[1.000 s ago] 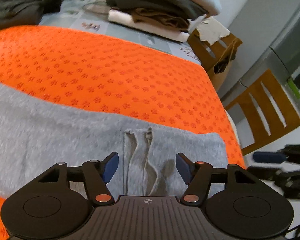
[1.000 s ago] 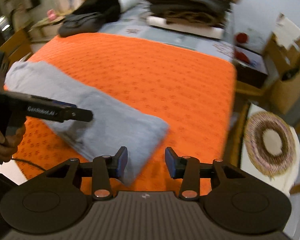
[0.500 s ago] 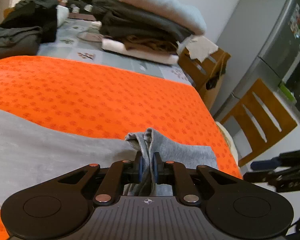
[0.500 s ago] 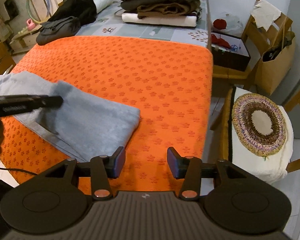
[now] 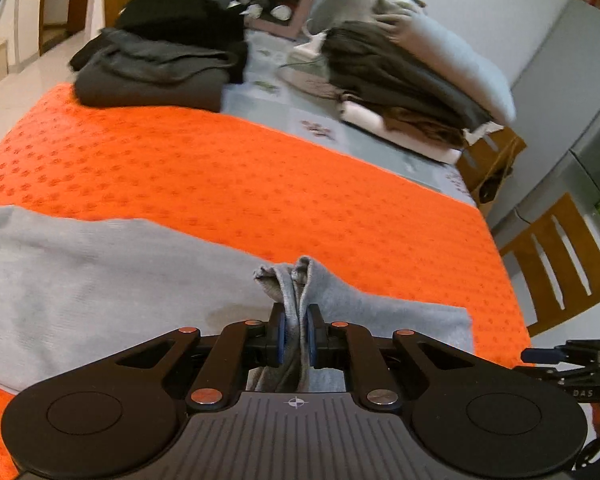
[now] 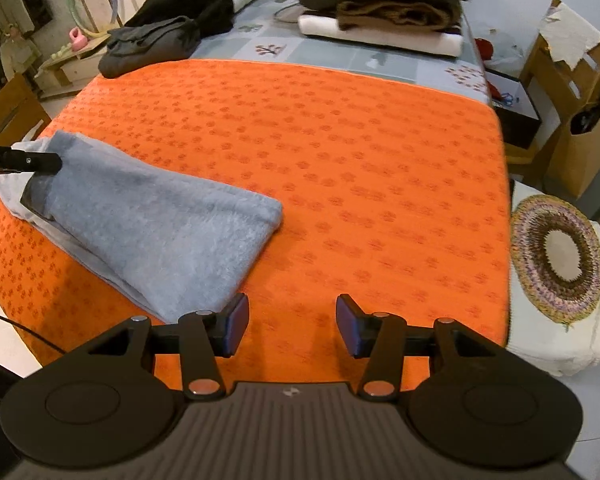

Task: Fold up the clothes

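Observation:
A grey fleece garment [image 5: 100, 280] lies folded on the orange cloth [image 5: 260, 184] that covers the table. My left gripper [image 5: 296, 338] is shut on a bunched edge of the grey garment and lifts it a little. In the right wrist view the garment [image 6: 160, 232] lies at the left, and the left gripper [image 6: 28, 162] shows at its far left end. My right gripper [image 6: 288, 326] is open and empty, over the orange cloth's front edge [image 6: 340, 360], just right of the garment's near corner.
Dark clothes [image 5: 160, 64] and a stack of folded clothes [image 5: 412, 88] sit at the table's far end. A wooden chair [image 5: 560, 264] stands to the right. A stool with a woven round mat [image 6: 560, 256] and a paper bag [image 6: 580, 152] stand right of the table.
My left gripper closed on the garment's edge and has raised it. My right gripper stayed open and drew back toward the table's front edge.

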{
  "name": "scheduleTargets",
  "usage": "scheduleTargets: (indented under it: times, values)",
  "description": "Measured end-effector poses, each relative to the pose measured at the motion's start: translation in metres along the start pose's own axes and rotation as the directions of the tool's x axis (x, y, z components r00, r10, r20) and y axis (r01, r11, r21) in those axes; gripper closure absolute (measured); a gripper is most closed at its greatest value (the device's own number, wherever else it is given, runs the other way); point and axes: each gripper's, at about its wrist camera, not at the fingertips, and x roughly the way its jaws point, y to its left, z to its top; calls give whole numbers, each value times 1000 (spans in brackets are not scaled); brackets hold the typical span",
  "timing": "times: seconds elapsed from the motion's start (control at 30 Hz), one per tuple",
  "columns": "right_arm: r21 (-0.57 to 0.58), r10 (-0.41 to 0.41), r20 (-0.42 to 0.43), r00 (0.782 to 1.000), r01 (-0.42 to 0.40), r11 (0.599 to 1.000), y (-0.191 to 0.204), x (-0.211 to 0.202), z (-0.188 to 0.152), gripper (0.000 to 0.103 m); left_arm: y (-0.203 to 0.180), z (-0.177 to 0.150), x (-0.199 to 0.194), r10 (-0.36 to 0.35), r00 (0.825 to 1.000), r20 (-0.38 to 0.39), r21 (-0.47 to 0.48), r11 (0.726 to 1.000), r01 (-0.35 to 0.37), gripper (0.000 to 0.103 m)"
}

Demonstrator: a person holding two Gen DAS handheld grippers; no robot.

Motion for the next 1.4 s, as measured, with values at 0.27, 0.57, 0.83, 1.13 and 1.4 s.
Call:
scheduleTargets:
  times: [0.27, 0.57, 0.83, 1.13, 1.4]
  values:
    - [6, -30, 39, 999, 30, 1000, 53, 12, 16, 47, 63, 19, -2, 1, 999, -49, 4, 1000, -1, 90]
    - [-106, 13, 127, 992, 1, 994, 104, 19, 32, 49, 100, 23, -20, 4, 1000, 13, 44, 999, -4, 84]
    - [-227, 77, 153, 985, -41, 973, 127, 48, 40, 53, 71, 7, 9, -51, 998, -28, 159, 986, 55, 83]
    - [-245, 31, 115, 993, -2, 969, 127, 60, 36, 53, 80, 0, 19, -29, 999, -35, 98, 995, 32, 72]
    - [111, -34, 114, 993, 22, 994, 79, 31, 9, 53, 47, 3, 1, -60, 998, -18, 318, 946, 63, 60]
